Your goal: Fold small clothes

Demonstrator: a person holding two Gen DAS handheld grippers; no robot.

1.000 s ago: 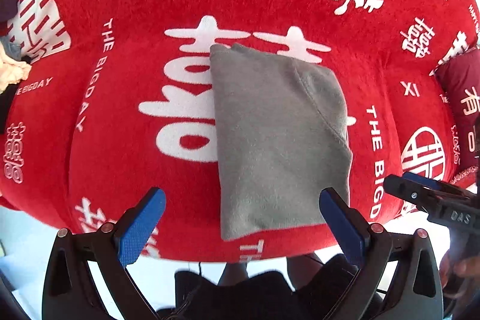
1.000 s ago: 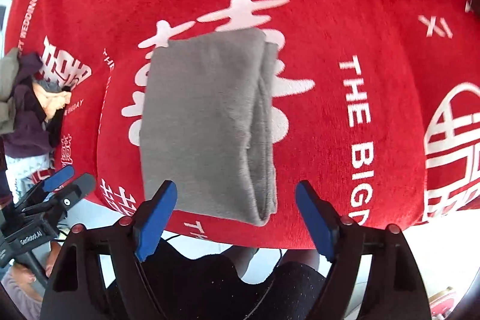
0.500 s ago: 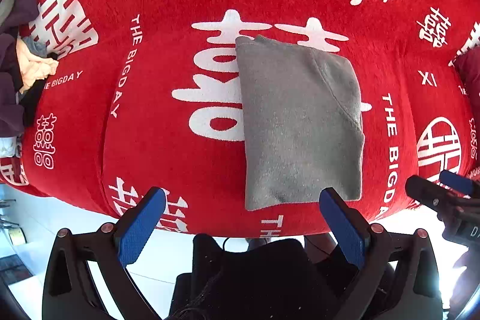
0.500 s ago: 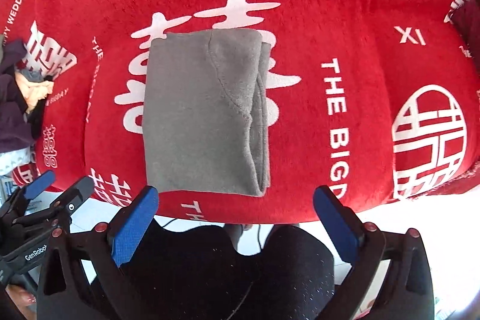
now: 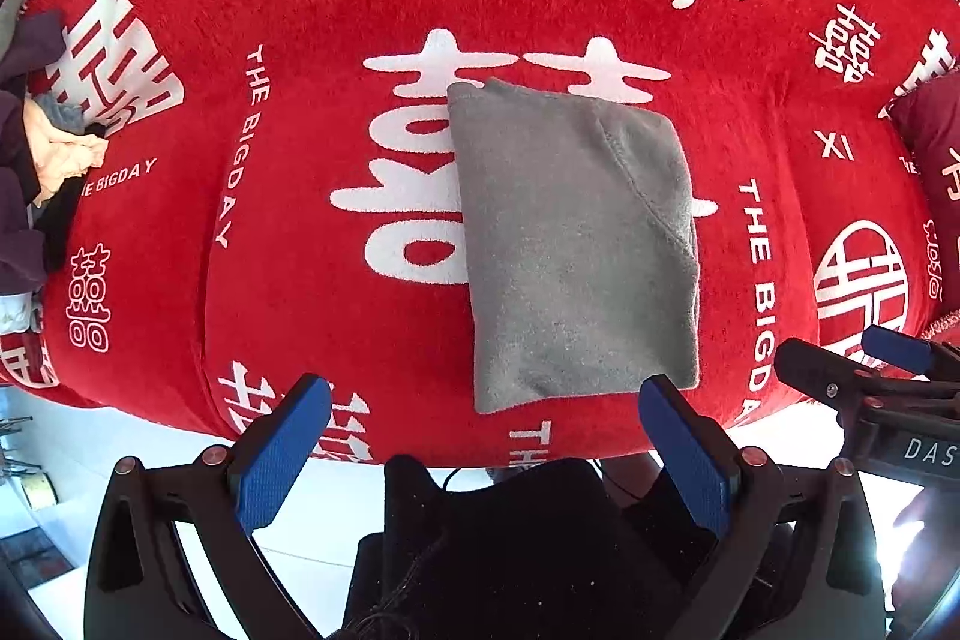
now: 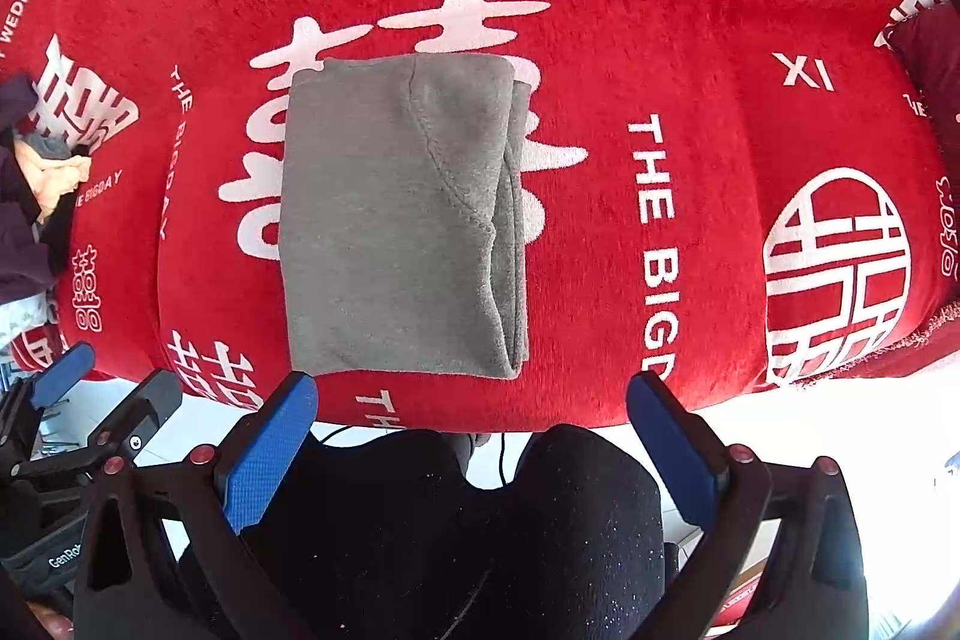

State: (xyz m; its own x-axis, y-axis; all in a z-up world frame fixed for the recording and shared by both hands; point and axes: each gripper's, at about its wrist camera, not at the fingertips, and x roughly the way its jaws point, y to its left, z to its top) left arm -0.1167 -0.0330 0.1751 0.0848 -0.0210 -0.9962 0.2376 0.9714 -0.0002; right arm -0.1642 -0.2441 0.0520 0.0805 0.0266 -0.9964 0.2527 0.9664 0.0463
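Both grippers drawn back since earlier frame; garment now sits farther up. Left gripper [image 5: 485,451] jaws wide, empty. Right gripper [image 6: 471,445] jaws wide, empty. Grey folded garment [image 6: 399,220] released flat, frame centre, on red cloth [image 6: 690,10]: fold judged complete. Unfolded pile [image 5: 36,160] at left edge.

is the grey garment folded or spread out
Folded: the grey fleece garment lies as a compact rectangle on the red printed blanket, with stacked layers along its right edge.

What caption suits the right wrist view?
Open right gripper above a folded grey garment on a red blanket.
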